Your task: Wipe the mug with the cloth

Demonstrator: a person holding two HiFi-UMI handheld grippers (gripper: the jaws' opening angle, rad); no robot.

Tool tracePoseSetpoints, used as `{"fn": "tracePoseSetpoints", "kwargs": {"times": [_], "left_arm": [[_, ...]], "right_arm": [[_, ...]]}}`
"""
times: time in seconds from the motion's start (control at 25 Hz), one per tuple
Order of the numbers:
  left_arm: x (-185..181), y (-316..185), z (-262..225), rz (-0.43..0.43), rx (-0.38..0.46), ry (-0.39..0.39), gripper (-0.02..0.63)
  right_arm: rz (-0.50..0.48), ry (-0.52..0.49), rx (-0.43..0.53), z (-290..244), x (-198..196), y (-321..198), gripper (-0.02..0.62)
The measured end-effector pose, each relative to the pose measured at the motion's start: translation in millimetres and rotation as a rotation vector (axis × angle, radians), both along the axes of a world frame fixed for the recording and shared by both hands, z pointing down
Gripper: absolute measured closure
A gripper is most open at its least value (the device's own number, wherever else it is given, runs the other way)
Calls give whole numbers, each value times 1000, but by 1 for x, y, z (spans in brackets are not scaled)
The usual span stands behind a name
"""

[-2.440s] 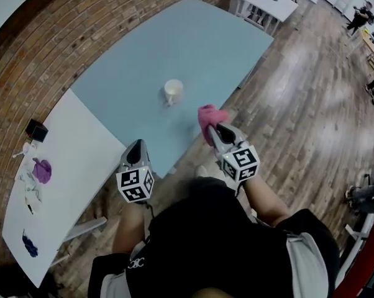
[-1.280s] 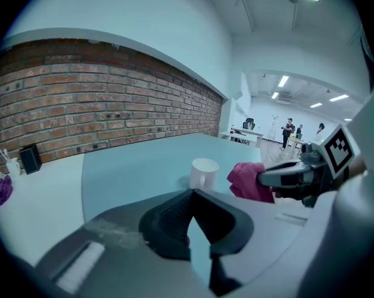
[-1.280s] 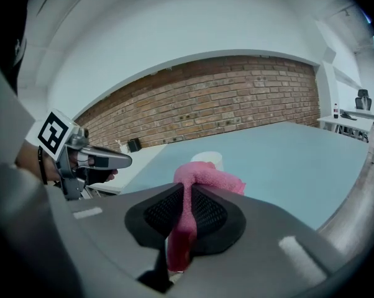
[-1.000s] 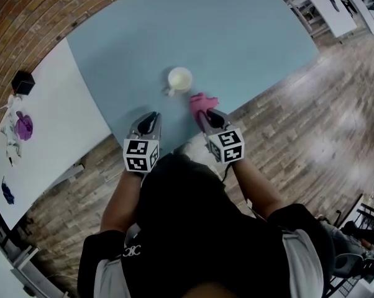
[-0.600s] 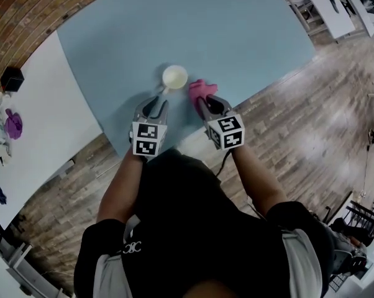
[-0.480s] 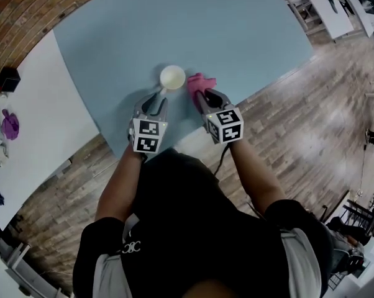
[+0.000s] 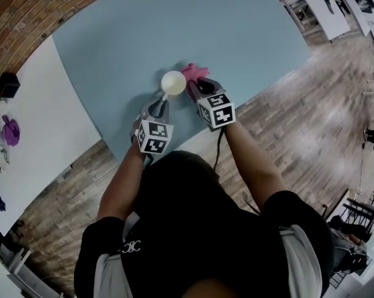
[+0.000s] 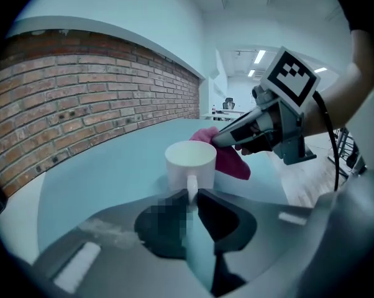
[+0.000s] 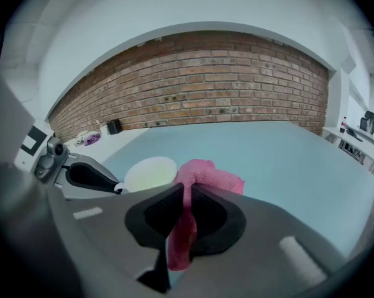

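A white mug stands on the light blue table. Its handle points toward me and sits between the jaws of my left gripper, which are closing on it. In the left gripper view the mug is straight ahead, its handle pinched at the left gripper tips. My right gripper is shut on a pink cloth that rests against the mug's right side. In the right gripper view the cloth hangs from the right gripper, beside the mug.
A white table adjoins the blue one at the left and carries a black box and a purple thing. The blue table's near edge lies just under my grippers, with wooden floor beyond it.
Both grippers have moved forward to the mug. The left one has come onto the handle, and the right one has brought the cloth against the mug's right side.
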State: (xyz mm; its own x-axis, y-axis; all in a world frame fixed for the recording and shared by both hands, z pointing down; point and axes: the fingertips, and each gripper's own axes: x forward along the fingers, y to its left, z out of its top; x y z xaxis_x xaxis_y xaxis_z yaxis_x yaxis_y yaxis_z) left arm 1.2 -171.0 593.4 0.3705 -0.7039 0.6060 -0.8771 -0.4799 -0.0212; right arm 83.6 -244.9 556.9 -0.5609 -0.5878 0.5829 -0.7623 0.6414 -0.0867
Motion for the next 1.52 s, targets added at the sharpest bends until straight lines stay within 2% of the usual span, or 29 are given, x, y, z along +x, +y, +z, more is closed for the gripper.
{"fn": "tracePoseSetpoints", "kwargs": {"times": [0.36, 0.72, 0.8, 0.92, 1.0, 1.08, 1.28, 1.4, 1.44, 1.52], "left_arm": [[7, 2, 0, 49, -11, 32, 551], [12, 7, 0, 71, -33, 64, 549], [14, 9, 0, 76, -41, 70, 549], [20, 12, -1, 89, -52, 83, 548], [26, 14, -1, 99, -58, 92, 549], [29, 16, 0, 97, -61, 101, 548], [27, 14, 2, 79, -68, 131, 551], [28, 15, 0, 69, -65, 108, 546], [28, 16, -2, 70, -60, 101, 536], [26, 22, -5, 91, -51, 104, 451]], "right_arm": [[-39, 2, -51, 15, -16, 38, 552], [-137, -3, -66, 19, -44, 78, 552], [-114, -9, -59, 18, -39, 73, 552], [0, -39, -82, 18, -21, 53, 552], [38, -53, -107, 21, -16, 46, 552], [17, -54, -116, 23, -20, 51, 552], [-131, -9, -103, 25, -41, 80, 552], [-129, -21, -104, 24, -36, 82, 552], [-114, -31, -107, 23, -33, 81, 552], [-90, -49, -116, 22, -28, 81, 552]]}}
